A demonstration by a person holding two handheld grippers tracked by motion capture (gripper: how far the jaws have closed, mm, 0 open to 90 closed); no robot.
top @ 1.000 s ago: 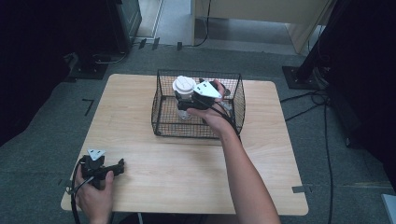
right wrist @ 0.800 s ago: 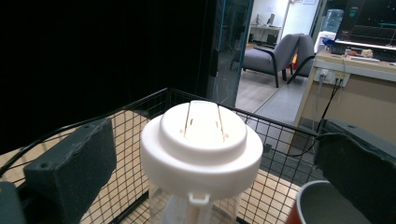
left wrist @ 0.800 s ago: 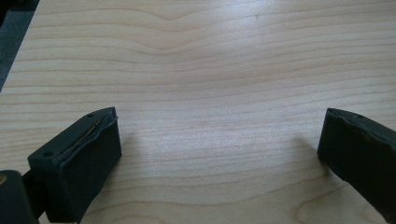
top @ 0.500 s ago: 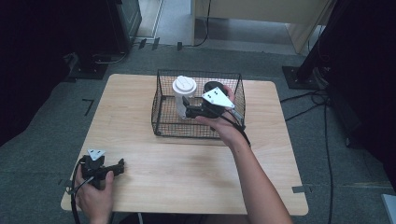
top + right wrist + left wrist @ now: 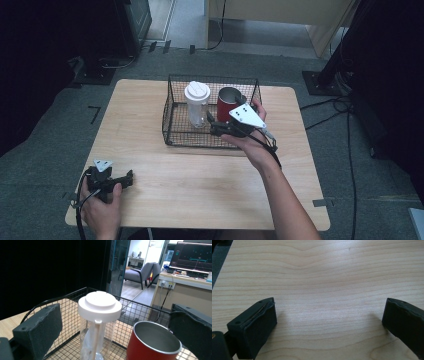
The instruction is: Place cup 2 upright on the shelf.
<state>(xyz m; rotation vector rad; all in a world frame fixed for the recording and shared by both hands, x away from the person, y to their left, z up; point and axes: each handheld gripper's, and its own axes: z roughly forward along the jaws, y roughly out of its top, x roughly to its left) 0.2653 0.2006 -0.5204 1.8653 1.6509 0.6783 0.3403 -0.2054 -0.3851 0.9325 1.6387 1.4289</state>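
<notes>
Two items stand in the wire basket: clear bottle (white lid) and red cup, side by side. Right gripper spread wide near both, holding nothing. Left gripper spread on table.

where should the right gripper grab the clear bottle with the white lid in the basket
Likely the clear body just under the white lid, coming from above. The bottle stands upright inside the wire basket, whose walls block a low sideways approach. The lid flares wider than the body, so jaws closed beneath it shouldn't slip. Keep clear of the red cup beside it. The right gripper is open.
</notes>
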